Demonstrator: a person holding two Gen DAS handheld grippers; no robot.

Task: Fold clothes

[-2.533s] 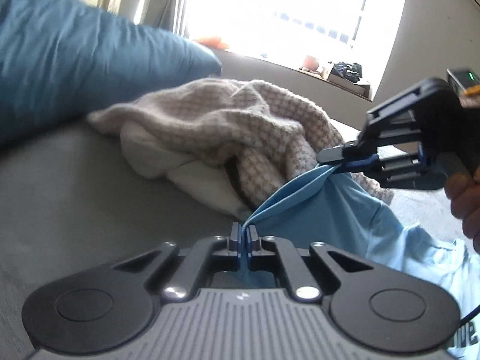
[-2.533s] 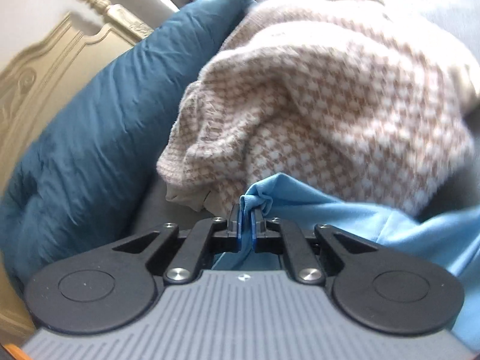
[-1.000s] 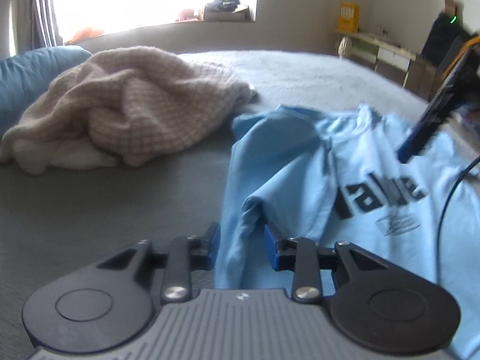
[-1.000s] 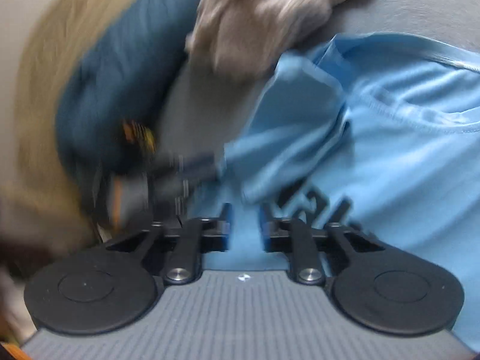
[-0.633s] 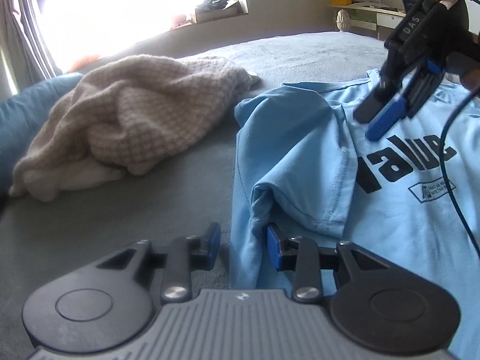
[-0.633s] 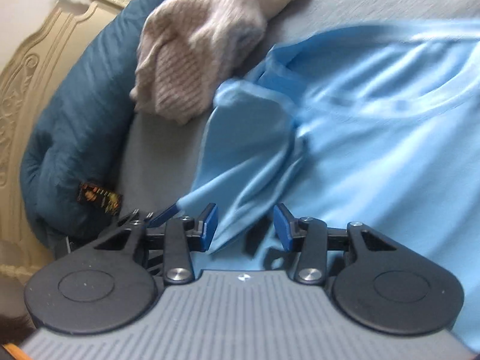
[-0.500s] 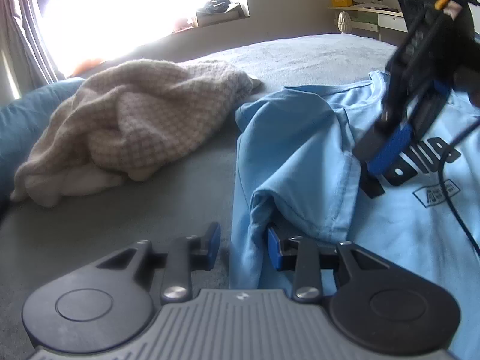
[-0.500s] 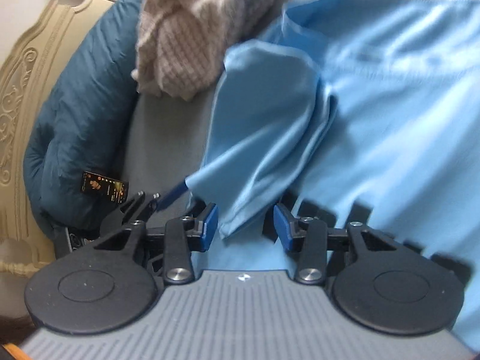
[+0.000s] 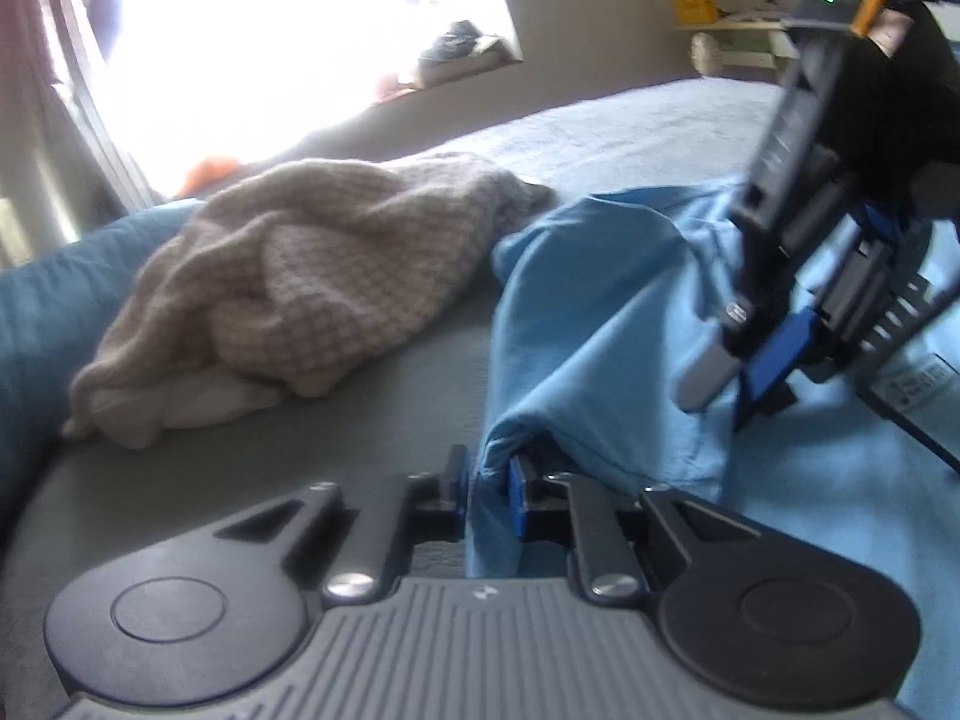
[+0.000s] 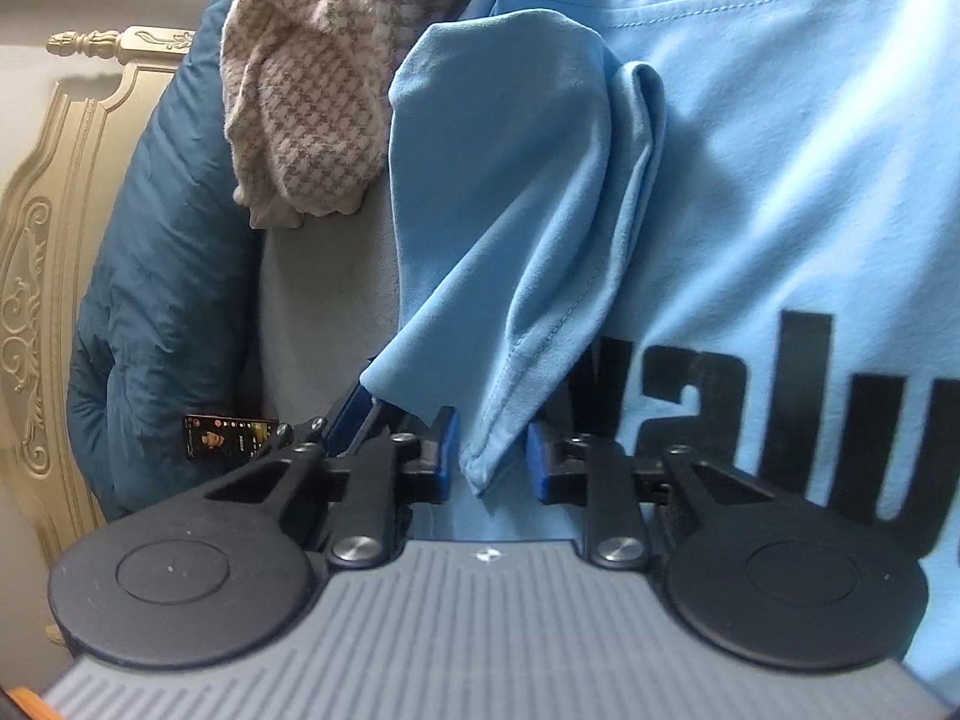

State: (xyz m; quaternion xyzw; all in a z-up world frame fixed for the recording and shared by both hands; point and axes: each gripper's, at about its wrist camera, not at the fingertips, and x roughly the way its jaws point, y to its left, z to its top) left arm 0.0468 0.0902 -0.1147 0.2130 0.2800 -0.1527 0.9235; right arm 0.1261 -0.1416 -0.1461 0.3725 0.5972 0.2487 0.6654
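**A:** Which step is this?

**B:** I'd say the sleeve fold. The light blue cotton T-shirt with black lettering (image 10: 780,192) lies chest-up on the grey bed (image 9: 384,420), and its short sleeve (image 10: 510,192) is already turned in over the chest, just above the print.

**A:** And the grippers?

**B:** The left gripper (image 9: 486,498) is closing, its blue pads pressing a bunched fold at the sleeve's edge. The right gripper (image 10: 489,456) is closing too, with the stitched sleeve hem hanging between its jaws, but gaps show on both sides, so it has no hold yet.

**A:** What does the next move call for?

**B:** Probably a firm pinch from both, then drawing the sleeve taut and laying it flat. The fabric is thin, smooth and limp, so it creases readily and could slip from a shallow bite.

**A:** Anything nearby?

**B:** A crumpled beige-and-white houndstooth knit garment (image 9: 312,276), thick and nubbly, heaped just beside the shirt's shoulder against a puffy teal quilted pillow (image 10: 162,228).
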